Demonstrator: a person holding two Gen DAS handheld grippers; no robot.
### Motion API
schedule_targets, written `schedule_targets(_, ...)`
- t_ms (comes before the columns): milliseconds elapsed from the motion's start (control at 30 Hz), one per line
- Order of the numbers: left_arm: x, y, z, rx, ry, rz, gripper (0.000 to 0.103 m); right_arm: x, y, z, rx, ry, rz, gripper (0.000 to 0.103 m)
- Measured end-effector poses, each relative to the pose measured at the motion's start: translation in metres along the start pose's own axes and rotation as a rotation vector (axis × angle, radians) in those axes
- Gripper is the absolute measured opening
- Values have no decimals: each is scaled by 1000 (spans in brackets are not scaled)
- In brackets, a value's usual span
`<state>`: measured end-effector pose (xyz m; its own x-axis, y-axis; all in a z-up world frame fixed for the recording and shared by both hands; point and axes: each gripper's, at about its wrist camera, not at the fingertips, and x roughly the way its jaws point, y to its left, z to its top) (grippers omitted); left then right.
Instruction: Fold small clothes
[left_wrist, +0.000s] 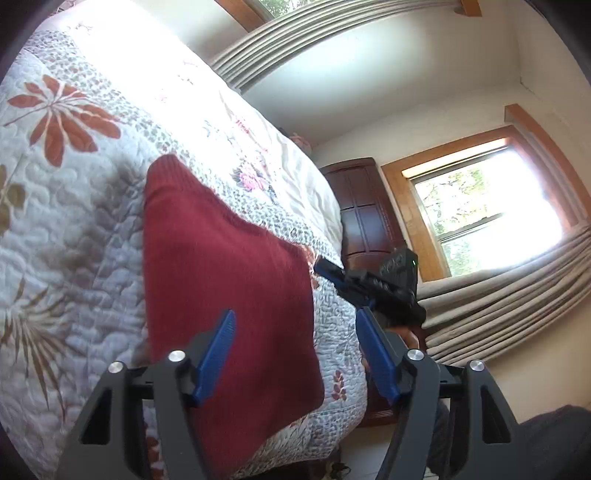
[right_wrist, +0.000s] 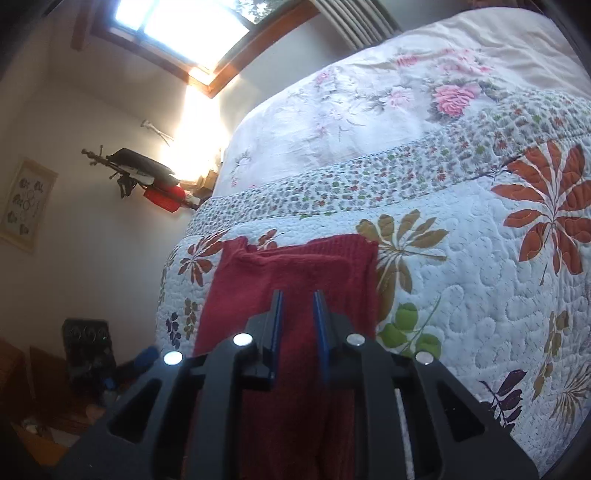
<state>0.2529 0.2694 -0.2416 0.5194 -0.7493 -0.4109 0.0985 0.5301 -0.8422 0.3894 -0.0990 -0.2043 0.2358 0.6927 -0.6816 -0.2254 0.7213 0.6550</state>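
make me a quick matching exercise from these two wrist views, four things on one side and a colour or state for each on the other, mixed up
Things:
1. knit garment
2. left gripper
3. right gripper
4. cabinet

Colour or state:
A. dark brown wood, beyond the bed
B. fingers wide apart, holding nothing
C. dark red, lying flat on the quilt
D. fingers a narrow gap apart, over the red knit

Pairs: 1-C, 2-B, 3-D, 4-A
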Motion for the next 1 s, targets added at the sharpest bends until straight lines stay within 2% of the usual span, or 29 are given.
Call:
schedule_targets(33,9,10,9,-18,20,5,69,2,9,-8,-22,22,15,27)
schedule_targets(133,48,39,19,-79,122,14,67,24,21,-34,-80,111,-9,28)
schedule_targets(200,69,44,15,-61,155,28,68,41,12,-50,-115,159,-123,15)
schedule_targets(233,76,44,13,-53,165,23,68,44,4,-54,-130,154,-193,2)
schedule_targets(300,85,42,10,-49,163,15,67,39,-11,-56,-64,149,-189,0)
schedule_targets(333,86,39,9,-37,163,26,67,32,-11,-56,-42,144,-182,0)
schedule_targets(400,81,29,10,-25,156,45,67,15,6,-60,-84,114,-193,7)
schedule_targets(500,46,3,2,36,109,14,68,-8,36,-72,-127,80,-129,12)
schedule_targets(533,36,-2,-3,56,101,-6,68,-9,42,-77,-134,83,-115,18)
schedule_targets(600,24,-2,-21,47,112,-20,68,3,45,-88,-135,112,-101,20)
schedule_targets(633,28,2,-28,39,135,-11,68,14,41,-94,-129,130,-126,20)
schedule_targets(733,51,25,-48,-1,199,31,64,37,17,-105,-102,153,-240,0)
schedule_targets(867,66,22,-54,30,210,51,61,32,1,-110,-36,141,-233,0)
schedule_targets(933,55,9,-51,44,196,59,61,20,6,-109,-13,121,-215,0)
schedule_targets(1000,38,-4,-52,65,179,24,63,5,18,-112,-22,92,-213,2)
